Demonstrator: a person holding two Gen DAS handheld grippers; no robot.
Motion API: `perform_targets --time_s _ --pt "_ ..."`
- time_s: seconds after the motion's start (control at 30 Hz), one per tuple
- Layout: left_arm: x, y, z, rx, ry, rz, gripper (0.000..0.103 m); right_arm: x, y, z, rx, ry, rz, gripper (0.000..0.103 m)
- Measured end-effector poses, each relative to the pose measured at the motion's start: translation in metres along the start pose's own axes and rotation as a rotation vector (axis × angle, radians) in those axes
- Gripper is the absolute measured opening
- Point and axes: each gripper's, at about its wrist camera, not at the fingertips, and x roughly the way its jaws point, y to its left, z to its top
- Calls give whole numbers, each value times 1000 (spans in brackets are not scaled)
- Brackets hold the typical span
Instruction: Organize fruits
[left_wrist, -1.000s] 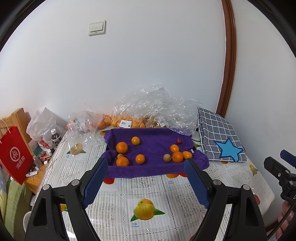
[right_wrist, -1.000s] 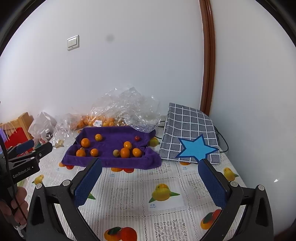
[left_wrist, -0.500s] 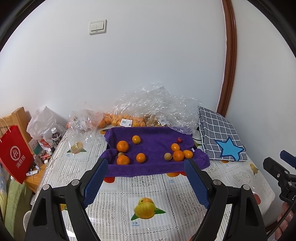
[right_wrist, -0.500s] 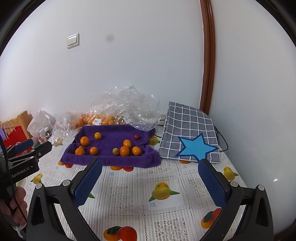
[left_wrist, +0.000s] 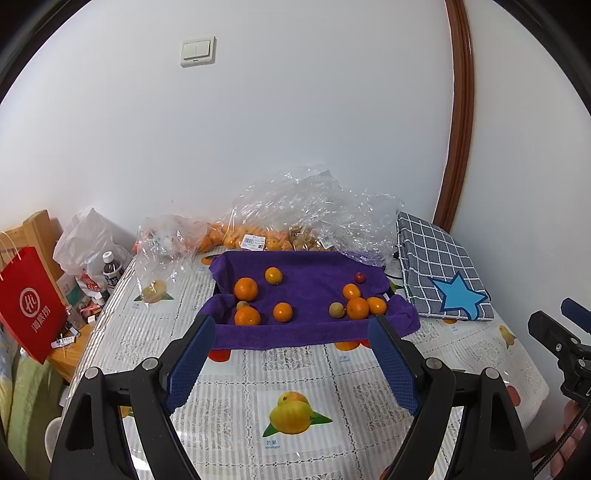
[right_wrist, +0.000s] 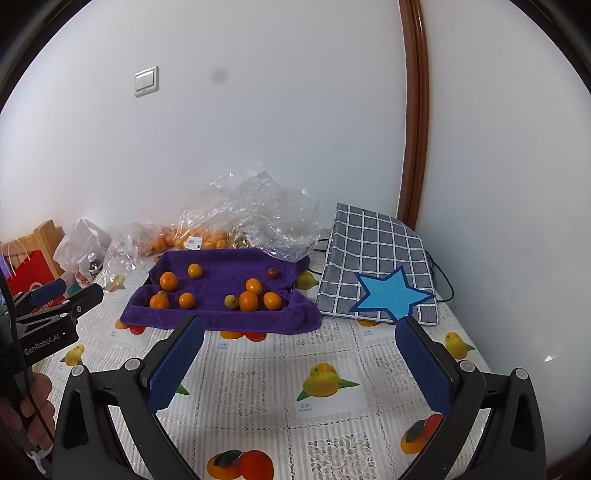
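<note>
Both grippers, left gripper (left_wrist: 291, 363) and right gripper (right_wrist: 301, 365), hang open and empty above the table (right_wrist: 258, 373); approach one orange (left_wrist: 283, 312) on the towel (left_wrist: 310, 288) from above, straddling it clear of neighbours.

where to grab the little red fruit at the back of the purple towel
Pinch the small red fruit across its round middle, coming straight down with the right gripper. It sits alone on the purple towel, apart from the oranges, so both sides look free.

bagged oranges (left_wrist: 236, 236) blurred behind crinkled plastic (left_wrist: 303, 206); right gripper (left_wrist: 565, 332) cut off at frame edge.
</note>
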Motion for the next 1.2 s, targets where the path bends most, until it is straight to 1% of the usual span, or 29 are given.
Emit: perform_targets --time_s 1.2 --pt "-3 3 2 -4 -9 -1 85 -4 7 1 -19 -10 -4 102"
